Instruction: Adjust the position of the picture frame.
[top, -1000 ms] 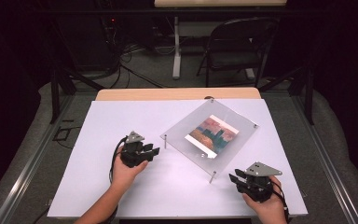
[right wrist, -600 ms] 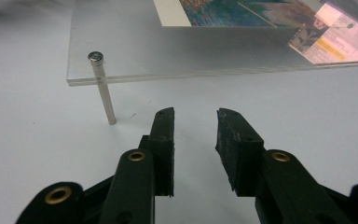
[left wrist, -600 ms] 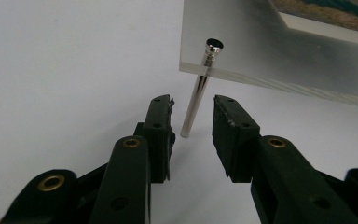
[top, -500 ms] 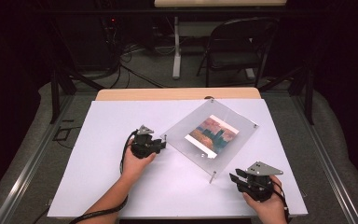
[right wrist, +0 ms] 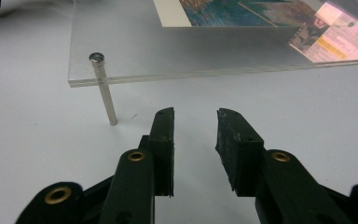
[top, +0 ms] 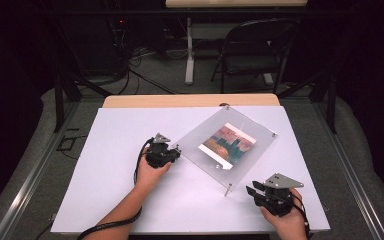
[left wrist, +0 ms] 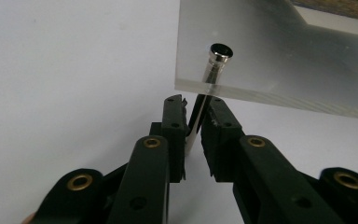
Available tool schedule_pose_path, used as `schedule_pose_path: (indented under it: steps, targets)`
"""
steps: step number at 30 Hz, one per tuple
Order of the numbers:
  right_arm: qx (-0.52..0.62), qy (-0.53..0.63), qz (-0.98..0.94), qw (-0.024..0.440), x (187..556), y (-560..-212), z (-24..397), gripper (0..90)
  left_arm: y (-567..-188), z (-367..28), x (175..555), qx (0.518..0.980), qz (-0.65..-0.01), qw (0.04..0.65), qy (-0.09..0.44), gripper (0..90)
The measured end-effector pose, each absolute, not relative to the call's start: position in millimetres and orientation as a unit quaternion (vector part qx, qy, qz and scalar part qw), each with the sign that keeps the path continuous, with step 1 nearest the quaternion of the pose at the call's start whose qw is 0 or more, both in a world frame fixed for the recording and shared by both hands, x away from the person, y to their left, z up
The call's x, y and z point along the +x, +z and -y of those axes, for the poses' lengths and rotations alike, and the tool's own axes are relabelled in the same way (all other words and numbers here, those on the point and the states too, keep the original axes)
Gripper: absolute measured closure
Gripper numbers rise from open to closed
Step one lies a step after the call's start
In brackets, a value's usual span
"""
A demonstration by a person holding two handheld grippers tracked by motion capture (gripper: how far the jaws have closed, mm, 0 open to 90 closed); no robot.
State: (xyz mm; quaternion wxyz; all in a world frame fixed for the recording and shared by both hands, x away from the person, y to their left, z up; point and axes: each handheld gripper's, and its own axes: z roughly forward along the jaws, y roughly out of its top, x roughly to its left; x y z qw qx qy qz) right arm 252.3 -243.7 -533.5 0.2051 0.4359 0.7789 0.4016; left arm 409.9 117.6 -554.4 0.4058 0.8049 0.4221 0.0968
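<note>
L gripper (left wrist: 194, 122) pinches the frame (top: 225, 145) corner post (left wrist: 204, 100), looks clamped but contact is hard to see. Post foot hidden behind jaws. R gripper (right wrist: 195, 123) open, near another post (right wrist: 104, 91), not touching. Frame mid-table (top: 105, 190), far edge cut off in gripper views.

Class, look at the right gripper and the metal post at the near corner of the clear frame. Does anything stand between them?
Nothing visible does. The right gripper is open over bare white table, and the metal post stands a little ahead and to its left in its own view, under the clear frame corner.
</note>
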Motion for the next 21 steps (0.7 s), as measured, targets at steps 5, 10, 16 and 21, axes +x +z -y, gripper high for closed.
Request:
schedule_pose_path:
  steps: [5,10,16,21]
  targets:
    - [0.436,0.404,-0.777,0.205,251.9,-533.7,243.1,66.6,-555.9,-115.8,410.9,0.804,-0.421,0.407,0.098,81.5]
    - [0.438,0.406,-0.776,0.204,250.9,-533.8,242.5,65.7,-556.4,-115.1,412.9,0.804,-0.422,0.409,0.093,81.4]
    - [0.44,0.405,-0.776,0.201,249.9,-533.6,242.1,65.4,-557.6,-114.8,415.0,0.804,-0.419,0.412,0.091,81.2]
    - [0.44,0.408,-0.776,0.195,249.6,-533.8,241.2,65.2,-556.9,-114.8,414.7,0.804,-0.417,0.413,0.092,82.4]
